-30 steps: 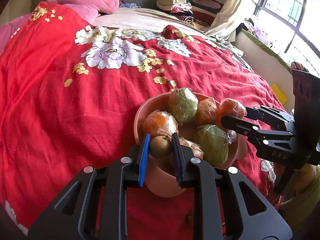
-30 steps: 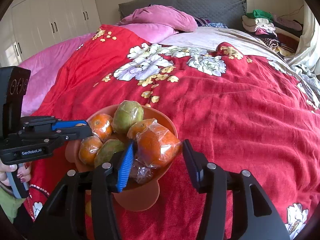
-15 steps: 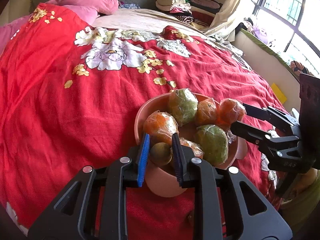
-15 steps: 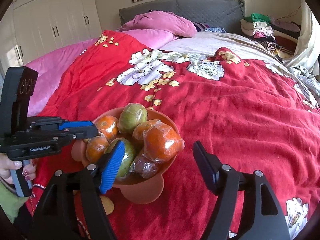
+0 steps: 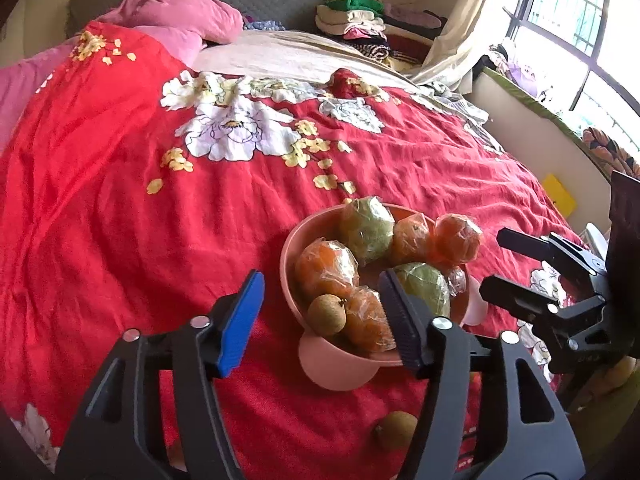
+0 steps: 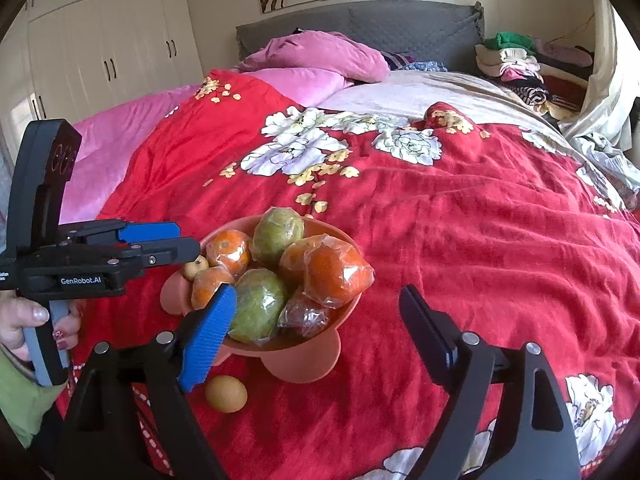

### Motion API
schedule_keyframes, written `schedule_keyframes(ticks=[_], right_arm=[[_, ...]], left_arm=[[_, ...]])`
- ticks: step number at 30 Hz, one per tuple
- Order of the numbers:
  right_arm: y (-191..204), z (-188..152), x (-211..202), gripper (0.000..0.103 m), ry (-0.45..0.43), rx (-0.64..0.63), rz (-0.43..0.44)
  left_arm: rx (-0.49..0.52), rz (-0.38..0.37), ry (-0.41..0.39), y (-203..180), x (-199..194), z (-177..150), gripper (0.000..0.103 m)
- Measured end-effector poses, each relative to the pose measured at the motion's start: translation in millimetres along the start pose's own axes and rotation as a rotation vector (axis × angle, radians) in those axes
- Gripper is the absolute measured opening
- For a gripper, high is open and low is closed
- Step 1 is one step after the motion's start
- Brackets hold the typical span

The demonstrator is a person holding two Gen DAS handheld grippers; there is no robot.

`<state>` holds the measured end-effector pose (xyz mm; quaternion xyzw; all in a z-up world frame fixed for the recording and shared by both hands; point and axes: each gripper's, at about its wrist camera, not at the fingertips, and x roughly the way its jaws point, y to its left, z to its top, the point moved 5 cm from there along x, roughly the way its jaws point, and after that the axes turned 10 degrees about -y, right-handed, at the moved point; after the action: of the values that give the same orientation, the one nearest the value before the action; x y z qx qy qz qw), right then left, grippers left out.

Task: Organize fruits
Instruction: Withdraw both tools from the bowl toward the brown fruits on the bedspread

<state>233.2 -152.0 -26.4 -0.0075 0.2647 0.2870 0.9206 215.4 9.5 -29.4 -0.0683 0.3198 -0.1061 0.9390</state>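
Observation:
A pink bowl [image 5: 286, 248] [image 6: 344, 236] on the red bedspread holds plastic-wrapped oranges and green fruits. A small brown fruit [image 5: 327, 314] [image 6: 195, 267] rests at the bowl's near rim. It lies between the jaws of my left gripper [image 5: 320, 320] [image 6: 188, 240], which are opening, and neither pad touches it. My right gripper [image 6: 318, 336] [image 5: 496, 264] is opening too, with nothing in it. The bowl's near side shows between its jaws, and a wrapped orange [image 6: 334, 272] [image 5: 458, 238] lies on top of the pile. A second small brown fruit [image 5: 396, 428] [image 6: 226, 394] lies on the bedspread beside the bowl's foot.
The red flowered bedspread [image 5: 120, 200] stretches far beyond the bowl. Pink pillows [image 6: 320, 56] lie at the grey headboard, and folded clothes [image 5: 352, 20] are stacked at the back right. A hand [image 6: 24, 320] holds the left gripper's handle. A window is on the right.
My left gripper has let go of the small brown fruit, which now rests in the bowl. My right gripper's jaws have spread away from the wrapped orange and drawn back a little.

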Motion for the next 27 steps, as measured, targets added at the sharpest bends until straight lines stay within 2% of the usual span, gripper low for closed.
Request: schedule_keyframes(ticks=[6,17,27], right_arm=[[1,-1,-4,0.094,-0.008,-0.004,-0.023],[3,-2,-11,0.097,-0.019,-0.004,-0.05],[11,-3,-17,0.099,-0.018,-0.021,-0.056]], left_arm=[[0.013,0.01,-0.01,-1,-4,1,0.072],[0.011,0.021,-0.028,2,-12,5,0.092],[0.007,0.035,-0.036,3,-21,5,0.093]])
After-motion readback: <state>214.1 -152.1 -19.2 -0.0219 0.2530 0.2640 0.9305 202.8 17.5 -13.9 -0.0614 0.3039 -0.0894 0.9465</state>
